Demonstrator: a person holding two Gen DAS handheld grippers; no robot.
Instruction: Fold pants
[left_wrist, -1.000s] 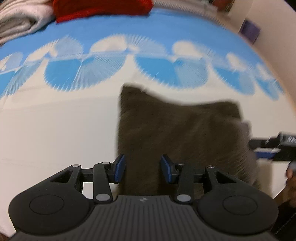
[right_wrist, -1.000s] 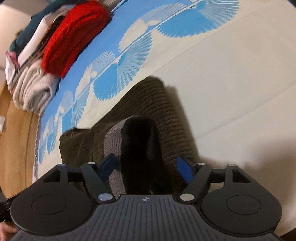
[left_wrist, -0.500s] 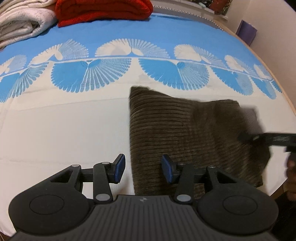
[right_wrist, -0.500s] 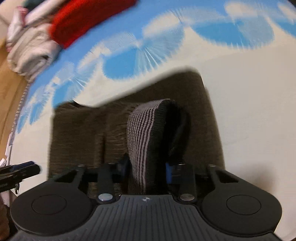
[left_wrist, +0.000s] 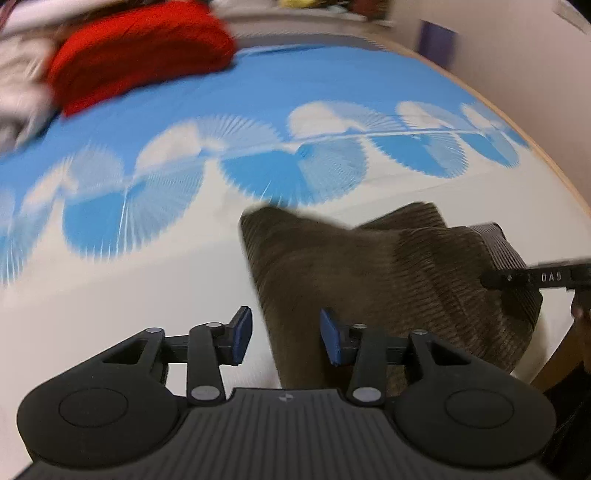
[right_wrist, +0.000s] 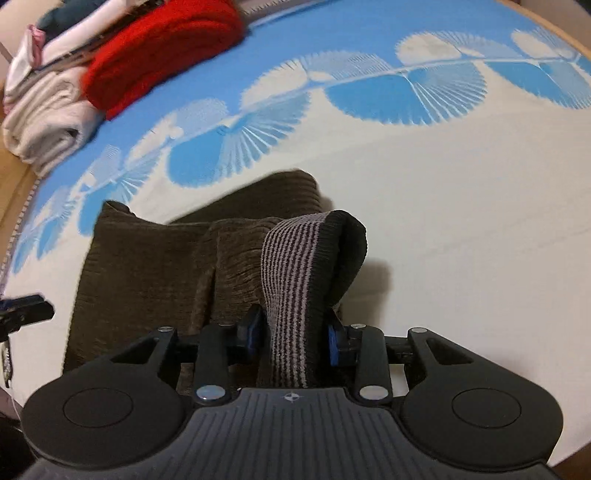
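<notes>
In the left wrist view, the left gripper (left_wrist: 283, 335) hangs released, its blue pads spread apart with nothing between them, low over the near left edge of the brown corduroy pants (left_wrist: 354, 273). The pants lie as a partly folded bundle on the bed sheet (left_wrist: 110, 295), white near the camera and blue with fan patterns farther back. At the right edge the other tool reaches in and meets the ribbed waistband end, which stands raised off the bundle. This view is smeared by motion, so whether the left pad touches the cloth or only hovers beside it I cannot tell. In the right wrist view, the right gripper (right_wrist: 293, 338) is clenched on the striped ribbed waistband (right_wrist: 295, 273), which rises between the pads and curls over into a loop above the bundle. A red knit (right_wrist: 162, 48) and pale folded laundry (right_wrist: 44, 110) are stacked well apart at the far corner of the bed. The risk from here, as I judge it, is that the lifted waistband drags the layers beneath it, since nothing pins the bundle while the left gripper is empty; a crooked or bunched fold could result. The thick rib could also slip from the pads if pulled hard.
</notes>
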